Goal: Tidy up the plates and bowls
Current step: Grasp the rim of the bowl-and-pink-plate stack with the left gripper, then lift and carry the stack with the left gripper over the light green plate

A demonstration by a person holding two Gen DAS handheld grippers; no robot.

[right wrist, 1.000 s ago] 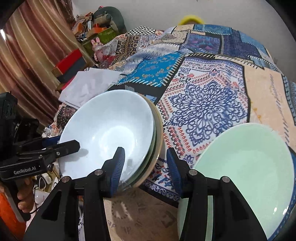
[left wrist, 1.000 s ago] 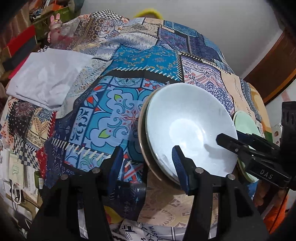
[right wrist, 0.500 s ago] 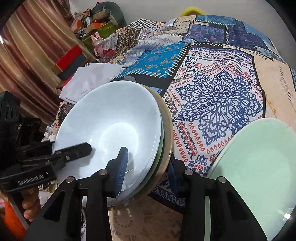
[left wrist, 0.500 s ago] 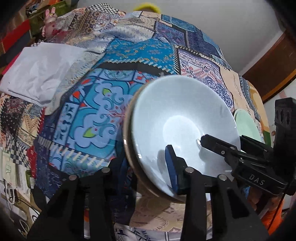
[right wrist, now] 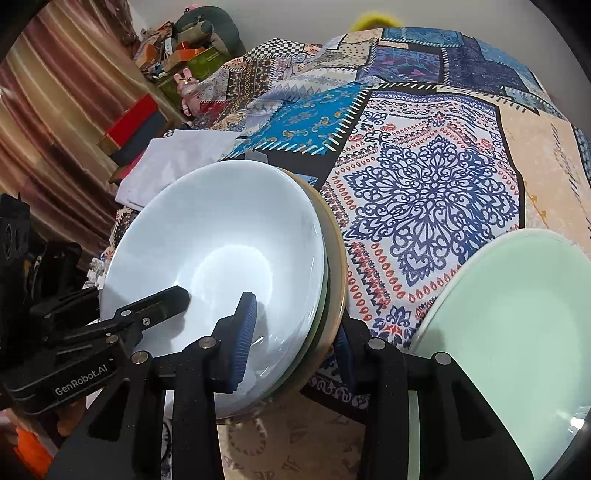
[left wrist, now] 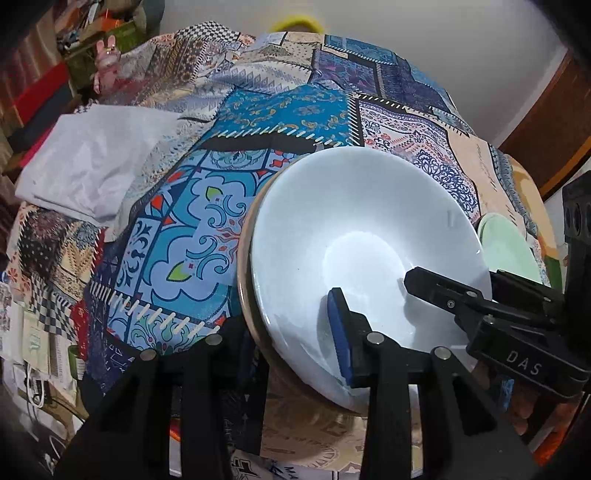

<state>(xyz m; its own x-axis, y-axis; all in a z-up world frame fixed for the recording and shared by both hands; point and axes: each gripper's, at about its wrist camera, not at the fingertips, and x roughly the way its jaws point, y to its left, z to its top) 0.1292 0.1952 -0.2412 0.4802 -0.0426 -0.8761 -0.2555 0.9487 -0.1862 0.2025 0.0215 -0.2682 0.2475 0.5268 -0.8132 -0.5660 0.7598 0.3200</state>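
A stack of bowls, pale blue bowl [left wrist: 354, 236] on top with green and tan rims beneath, sits on the patchwork cloth [left wrist: 184, 229]; it also shows in the right wrist view [right wrist: 221, 254]. My left gripper [left wrist: 291, 332] straddles the stack's near left rim, one finger inside the top bowl, one outside below. My right gripper [right wrist: 295, 339] straddles the right rim the same way. Both sets of pads look pressed on the rim. A pale green plate [right wrist: 517, 332] lies to the right, also in the left wrist view [left wrist: 513, 251].
A folded white cloth [left wrist: 88, 162] lies at the left of the cloth-covered surface. Boxes, a pink toy rabbit [right wrist: 188, 85] and clutter stand beyond the far left edge, by a curtain. A yellow object [left wrist: 295, 23] peeks over the far edge.
Both grippers moved in from in front of the stack and closed over its opposite rims. The stack now looks slightly tilted and nearer to the cameras.
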